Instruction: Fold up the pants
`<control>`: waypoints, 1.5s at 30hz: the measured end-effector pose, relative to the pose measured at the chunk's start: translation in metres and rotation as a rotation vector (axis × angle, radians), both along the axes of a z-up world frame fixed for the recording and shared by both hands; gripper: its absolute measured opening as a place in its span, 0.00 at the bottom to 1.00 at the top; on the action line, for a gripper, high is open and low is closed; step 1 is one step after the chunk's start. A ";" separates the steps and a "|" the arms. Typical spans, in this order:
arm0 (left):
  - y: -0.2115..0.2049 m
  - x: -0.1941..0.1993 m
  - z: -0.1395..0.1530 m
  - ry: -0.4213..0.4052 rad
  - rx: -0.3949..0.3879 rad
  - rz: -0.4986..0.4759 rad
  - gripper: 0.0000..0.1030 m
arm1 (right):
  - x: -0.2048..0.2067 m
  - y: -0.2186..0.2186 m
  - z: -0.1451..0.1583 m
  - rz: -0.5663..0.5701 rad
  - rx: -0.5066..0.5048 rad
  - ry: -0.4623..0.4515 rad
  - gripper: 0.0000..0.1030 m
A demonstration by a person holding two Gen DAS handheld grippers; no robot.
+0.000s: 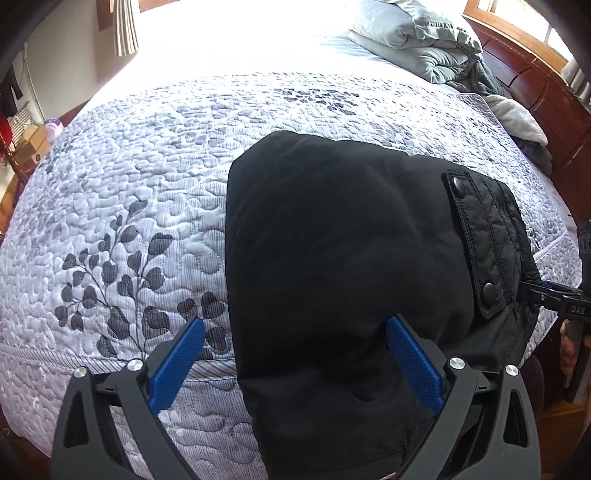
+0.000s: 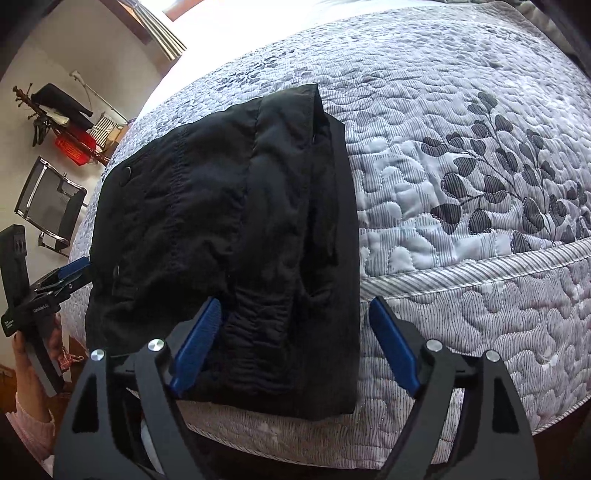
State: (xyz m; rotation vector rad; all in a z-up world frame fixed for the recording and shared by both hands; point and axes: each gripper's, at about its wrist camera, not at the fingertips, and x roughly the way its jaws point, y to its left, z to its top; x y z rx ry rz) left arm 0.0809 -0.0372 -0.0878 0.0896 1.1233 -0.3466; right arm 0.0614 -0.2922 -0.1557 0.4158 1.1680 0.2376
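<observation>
Black pants lie folded into a thick bundle on the bed's front edge, a snap-flap pocket on top. They also show in the right wrist view, elastic waistband toward the camera. My left gripper is open, its blue fingers straddling the bundle's near left edge. My right gripper is open, straddling the waistband end. Each gripper shows in the other's view: the right one at the pocket side, the left one at the bundle's left edge.
The bed has a grey quilt with a leaf pattern. A folded grey duvet and loose clothes lie at the headboard end. A wooden bed frame runs along the right. A chair and clutter stand beside the bed.
</observation>
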 end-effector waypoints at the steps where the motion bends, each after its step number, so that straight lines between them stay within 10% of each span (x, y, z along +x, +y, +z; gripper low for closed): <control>1: -0.001 0.000 0.001 -0.009 0.005 -0.006 0.96 | 0.002 0.002 -0.002 0.003 0.008 0.005 0.84; 12: -0.003 0.012 -0.003 -0.010 -0.006 -0.055 0.97 | 0.013 0.002 -0.027 0.001 0.157 0.019 0.89; 22: 0.071 0.057 -0.043 0.350 -0.383 -0.068 0.96 | 0.022 0.012 -0.023 0.042 0.138 0.013 0.89; 35: 0.064 0.058 -0.080 0.541 -0.723 -0.182 0.96 | 0.028 -0.015 -0.034 0.096 0.208 0.001 0.89; 45: 0.040 0.052 -0.083 0.576 -0.725 -0.094 0.96 | 0.034 -0.043 -0.051 0.093 0.320 0.000 0.90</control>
